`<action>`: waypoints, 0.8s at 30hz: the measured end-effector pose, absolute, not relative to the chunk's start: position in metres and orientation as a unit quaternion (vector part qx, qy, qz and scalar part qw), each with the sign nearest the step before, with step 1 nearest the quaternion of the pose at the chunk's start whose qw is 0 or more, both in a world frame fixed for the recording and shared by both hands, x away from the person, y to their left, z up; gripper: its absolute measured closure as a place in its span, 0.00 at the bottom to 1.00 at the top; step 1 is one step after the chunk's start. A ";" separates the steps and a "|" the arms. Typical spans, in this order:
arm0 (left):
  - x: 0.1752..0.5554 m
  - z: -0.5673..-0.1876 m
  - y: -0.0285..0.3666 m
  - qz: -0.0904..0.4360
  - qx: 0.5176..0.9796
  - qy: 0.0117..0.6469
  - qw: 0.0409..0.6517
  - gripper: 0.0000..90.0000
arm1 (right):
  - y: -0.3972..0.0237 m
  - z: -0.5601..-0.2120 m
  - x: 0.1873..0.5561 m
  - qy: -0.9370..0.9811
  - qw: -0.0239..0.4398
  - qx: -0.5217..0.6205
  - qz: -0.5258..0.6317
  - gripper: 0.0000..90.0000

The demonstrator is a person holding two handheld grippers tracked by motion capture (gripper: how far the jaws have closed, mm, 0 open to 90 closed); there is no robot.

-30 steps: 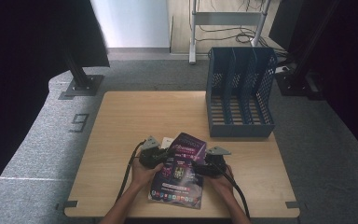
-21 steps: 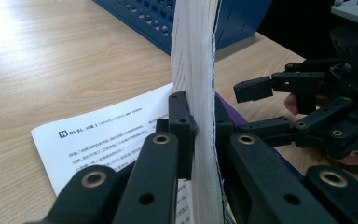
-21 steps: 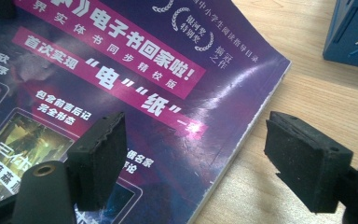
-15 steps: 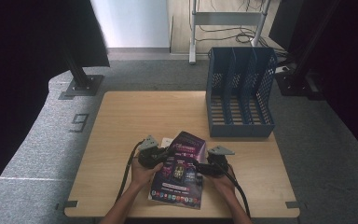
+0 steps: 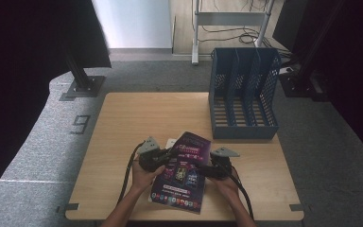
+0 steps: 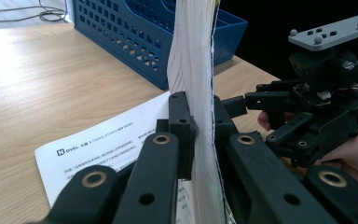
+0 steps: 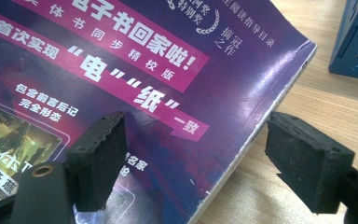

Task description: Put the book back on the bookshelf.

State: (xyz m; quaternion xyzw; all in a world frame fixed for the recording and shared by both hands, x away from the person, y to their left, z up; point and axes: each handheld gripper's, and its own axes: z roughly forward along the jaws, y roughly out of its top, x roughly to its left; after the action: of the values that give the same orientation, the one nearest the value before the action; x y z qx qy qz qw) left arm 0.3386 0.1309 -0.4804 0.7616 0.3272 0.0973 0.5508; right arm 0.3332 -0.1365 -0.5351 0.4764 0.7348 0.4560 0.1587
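My left gripper (image 6: 200, 135) is clamped on the purple glossy paperback book (image 5: 182, 172), its black pads pinching the white page block, which rises edge-on between them in the left gripper view. My right gripper (image 7: 214, 163) stands released: one pad hangs over the purple cover, the other over the bare wood just beside the book's edge, with nothing pressed between them. In the high view the book sits at the near middle of the light wooden table (image 5: 123, 123), between my two hands, its far end lifted on my left gripper's side and its near end reaching toward the table's near edge. Under it lies a white printed sheet of paper (image 6: 98, 149), flat on the wood.

What worries me: the left grip catches only a narrow strip of pages near one edge, so I judge the heavy free end could sag, fan open or slide out if I lift before the right pads close. Closing the right gripper carelessly could crease the cover or drag the loose sheet along.

The blue plastic perforated file rack (image 5: 243, 94) stands at the far right of the table, well apart from the book; its upright slots look empty.
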 end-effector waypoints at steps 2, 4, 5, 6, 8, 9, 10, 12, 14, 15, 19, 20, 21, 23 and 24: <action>0.339 -0.480 0.131 0.095 0.761 0.327 0.552 0.94 | -0.137 -0.535 0.333 0.734 0.158 0.474 0.460 0.22; 0.339 -0.480 0.132 0.094 0.760 0.328 0.553 0.94 | -0.137 -0.535 0.334 0.734 0.154 0.473 0.462 0.21; 0.339 -0.480 0.132 0.093 0.760 0.328 0.554 0.94 | -0.138 -0.535 0.334 0.733 0.153 0.473 0.463 0.21; 0.339 -0.480 0.132 0.093 0.759 0.329 0.555 0.94 | -0.138 -0.535 0.334 0.733 0.153 0.473 0.463 0.21; 0.339 -0.480 0.132 0.092 0.758 0.329 0.556 0.94 | -0.137 -0.535 0.337 0.732 0.148 0.474 0.466 0.20; 0.339 -0.480 0.132 0.092 0.758 0.329 0.556 0.94 | -0.137 -0.534 0.337 0.732 0.145 0.474 0.467 0.19; 0.339 -0.479 0.133 0.092 0.756 0.330 0.557 0.94 | -0.137 -0.534 0.338 0.732 0.143 0.475 0.468 0.19; 0.339 -0.479 0.133 0.091 0.756 0.330 0.558 0.94 | -0.137 -0.534 0.338 0.733 0.141 0.475 0.467 0.19; 0.339 -0.479 0.134 0.089 0.755 0.330 0.560 0.94 | -0.137 -0.537 0.339 0.738 0.134 0.476 0.460 0.17; 0.339 -0.479 0.134 0.087 0.755 0.330 0.561 0.94 | -0.137 -0.537 0.340 0.737 0.129 0.478 0.461 0.17; 0.337 -0.477 0.134 0.086 0.753 0.327 0.565 0.94 | -0.137 -0.537 0.339 0.736 0.127 0.477 0.464 0.17; 0.337 -0.476 0.135 0.086 0.752 0.327 0.566 0.94 | -0.137 -0.537 0.340 0.734 0.118 0.477 0.469 0.17; 0.337 -0.476 0.135 0.086 0.752 0.327 0.566 0.94 | -0.137 -0.537 0.340 0.734 0.118 0.477 0.469 0.17; 0.337 -0.477 0.135 0.084 0.752 0.326 0.566 0.94 | -0.137 -0.537 0.340 0.734 0.110 0.476 0.471 0.17; 0.338 -0.477 0.135 0.083 0.753 0.327 0.565 0.94 | -0.137 -0.537 0.340 0.734 0.111 0.476 0.471 0.17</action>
State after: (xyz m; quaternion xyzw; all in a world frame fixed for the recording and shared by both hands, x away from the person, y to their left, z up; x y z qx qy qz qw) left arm 0.3376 0.1352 -0.4770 0.7528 0.3270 0.0833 0.5652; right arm 0.3397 -0.1365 -0.5374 0.4764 0.7342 0.4708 0.1113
